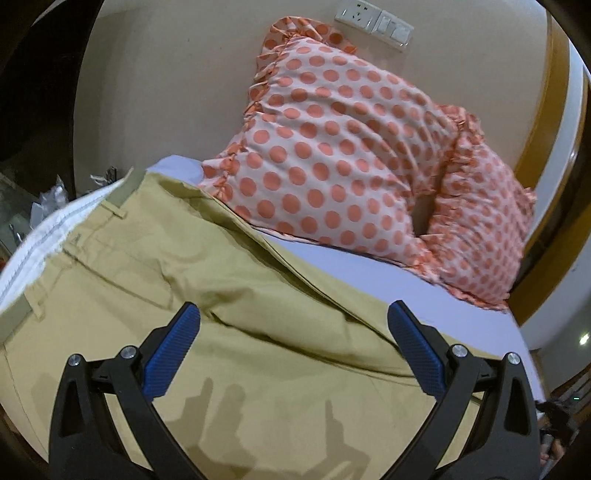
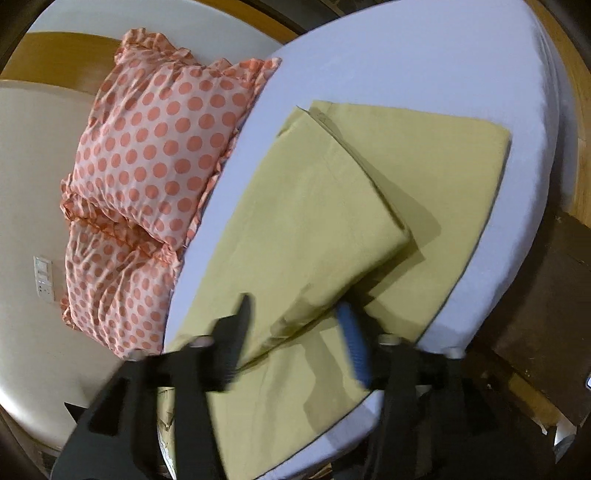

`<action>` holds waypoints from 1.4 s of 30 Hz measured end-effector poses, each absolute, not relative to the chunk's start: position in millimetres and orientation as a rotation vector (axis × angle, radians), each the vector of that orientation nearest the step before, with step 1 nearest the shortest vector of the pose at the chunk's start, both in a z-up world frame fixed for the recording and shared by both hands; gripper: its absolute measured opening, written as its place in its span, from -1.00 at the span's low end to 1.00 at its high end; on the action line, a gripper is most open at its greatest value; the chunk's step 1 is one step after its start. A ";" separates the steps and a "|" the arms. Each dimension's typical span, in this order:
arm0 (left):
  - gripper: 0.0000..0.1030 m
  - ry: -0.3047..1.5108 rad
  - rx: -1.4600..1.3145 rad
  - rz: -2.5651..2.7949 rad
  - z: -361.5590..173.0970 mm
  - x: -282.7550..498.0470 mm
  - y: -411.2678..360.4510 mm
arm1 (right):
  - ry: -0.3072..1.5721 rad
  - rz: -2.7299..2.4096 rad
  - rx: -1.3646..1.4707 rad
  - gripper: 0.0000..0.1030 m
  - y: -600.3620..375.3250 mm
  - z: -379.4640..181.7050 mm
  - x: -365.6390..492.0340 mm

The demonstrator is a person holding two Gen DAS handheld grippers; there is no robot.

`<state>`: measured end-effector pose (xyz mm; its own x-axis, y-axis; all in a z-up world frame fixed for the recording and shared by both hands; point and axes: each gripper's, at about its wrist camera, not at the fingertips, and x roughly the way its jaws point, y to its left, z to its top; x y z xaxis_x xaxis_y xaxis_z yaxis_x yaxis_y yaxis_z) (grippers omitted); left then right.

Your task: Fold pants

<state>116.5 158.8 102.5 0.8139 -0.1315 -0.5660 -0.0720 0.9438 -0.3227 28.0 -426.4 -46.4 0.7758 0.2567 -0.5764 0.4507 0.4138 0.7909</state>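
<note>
Lying across the white bed (image 2: 424,59), the khaki pants (image 2: 295,229) are filling most of both views, ahead of and beneath both sets of jaws. In the right wrist view one leg section is doubled over the other at a slant, its folded edge running just ahead of the right gripper (image 2: 291,314). That gripper's jaws are standing apart with a raised ridge of khaki cloth between them; motion blur is hiding whether they are gripping it, so I cannot tell. The left gripper (image 1: 293,314) is hovering over the seat of the pants (image 1: 166,266), jaws spread wide and holding nothing, with the waistband (image 1: 118,195) and its white lining ahead and to the left of them.

Doing this fold well is probably calling for pinching all layers together at the edge, lifting low, and carrying the cloth straight so the slanted leg is squaring up with the one below; the left jaws could be pinning the waistband end so it is not sliding.

Crowding the far side, two polka-dot pillows (image 1: 332,147) are lying just beyond the left jaws, beside the pants' edge and limiting room there. Smaller still, wall sockets (image 1: 373,20) are sitting on the wall beyond them, out of the way.
</note>
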 end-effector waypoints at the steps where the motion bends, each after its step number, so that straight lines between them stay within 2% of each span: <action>1: 0.96 0.630 -0.326 -0.017 102.5 125.4 159.0 | 0.703 -0.133 1.164 0.32 -426.7 -45.3 29.3; 3: 0.96 0.650 -0.320 -0.004 101.0 141.0 160.4 | 0.684 -0.143 1.161 0.32 -427.4 -44.9 34.8; 4: 0.96 0.664 -0.324 -0.004 99.4 147.9 161.1 | 0.667 -0.155 1.155 0.25 -427.9 -45.5 38.4; 7: 0.96 0.730 -0.361 0.006 90.7 182.8 168.2 | 0.670 -0.158 1.142 -0.96 -431.6 -54.9 54.8; 13: 0.89 0.859 -0.537 0.019 61.8 239.0 189.7 | 0.503 -0.080 1.205 -0.97 -445.0 -52.7 43.5; 16: 0.70 0.913 -0.560 0.052 48.2 265.0 194.4 | 0.454 -0.052 1.187 -0.97 -447.9 -38.1 43.9; 18: 0.49 0.941 -0.602 0.080 37.8 278.4 201.6 | 0.428 -0.043 1.165 -0.97 -449.1 -29.4 46.8; 19: 0.19 0.953 -0.655 0.086 29.8 283.6 208.6 | 0.423 -0.040 1.165 -0.97 -450.1 -28.1 48.5; 20: -0.57 0.951 -0.685 0.081 25.4 284.7 213.6 | 0.419 -0.038 1.169 -0.97 -450.7 -26.7 51.3; 21: -0.93 0.946 -0.723 0.056 21.0 284.2 218.6 | 0.408 -0.030 1.174 -0.97 -453.0 -25.1 54.2; 25: -0.94 0.838 -0.671 0.016 47.2 235.5 217.8 | 0.363 -0.023 1.157 -0.97 -458.7 -10.3 51.4; 30: -0.87 0.703 -0.621 -0.028 85.1 92.1 221.9 | 0.321 -0.041 1.133 -0.97 -474.6 1.7 19.7; 34: -0.87 0.731 -0.635 0.024 59.1 -2.6 217.2 | 0.378 -0.100 1.137 -0.97 -479.6 -19.0 1.4; 42: -0.88 0.761 -0.708 0.060 15.6 -45.8 209.8 | 0.455 -0.160 1.179 -0.97 -488.6 -56.0 -5.9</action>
<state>-45.8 209.8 15.6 0.7343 -0.1964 -0.6498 -0.2951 0.7696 -0.5662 -5.9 -488.6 -56.0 0.8985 0.1144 -0.4238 0.3538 0.3827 0.8535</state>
